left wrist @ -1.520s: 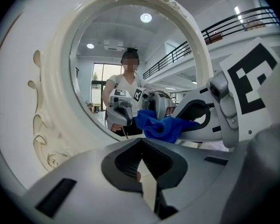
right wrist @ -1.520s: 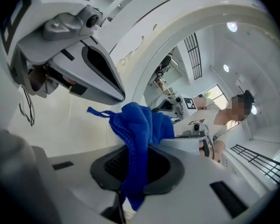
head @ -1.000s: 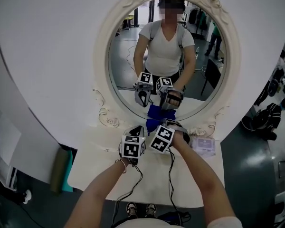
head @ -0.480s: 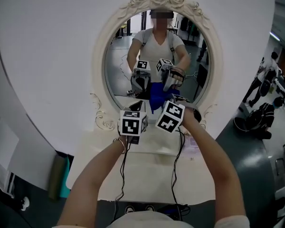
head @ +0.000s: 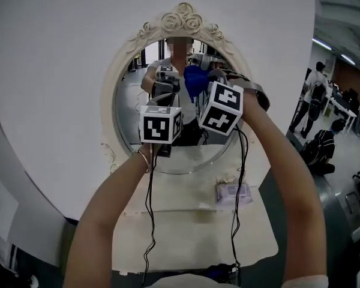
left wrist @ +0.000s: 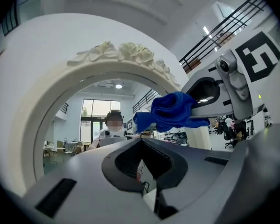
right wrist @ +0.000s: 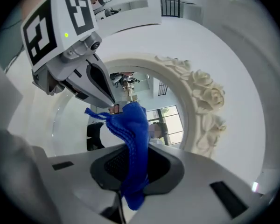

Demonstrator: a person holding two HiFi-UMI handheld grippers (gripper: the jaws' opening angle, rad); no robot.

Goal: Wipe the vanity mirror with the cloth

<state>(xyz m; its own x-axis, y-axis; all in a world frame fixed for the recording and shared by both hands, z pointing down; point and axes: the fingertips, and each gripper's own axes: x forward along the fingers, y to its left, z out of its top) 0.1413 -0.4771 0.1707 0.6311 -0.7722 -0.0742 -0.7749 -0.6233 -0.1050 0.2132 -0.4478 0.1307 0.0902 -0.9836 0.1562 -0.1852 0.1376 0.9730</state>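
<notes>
The oval vanity mirror (head: 129, 110) has a cream frame (head: 183, 21) with carved roses on top. My right gripper (head: 205, 86) is shut on the blue cloth (head: 195, 80), which it holds up at the upper part of the glass. In the right gripper view the cloth (right wrist: 130, 139) hangs out of the shut jaws of the right gripper (right wrist: 130, 155), close to the frame (right wrist: 200, 97). My left gripper (head: 163, 99) is just to its left, shut and empty. The left gripper view shows its jaws closed at the left gripper (left wrist: 142, 141), with the cloth (left wrist: 175, 111) above them.
A white vanity table (head: 186, 227) stands below the mirror, with a small packet (head: 233, 192) lying on it. Cables hang from both grippers. A white wall (head: 54, 71) surrounds the mirror. People and chairs (head: 324, 143) are off to the right.
Both grippers have risen from the mirror's lower rim to its upper part. The cloth went up with the right gripper. The head view has tilted upward.
</notes>
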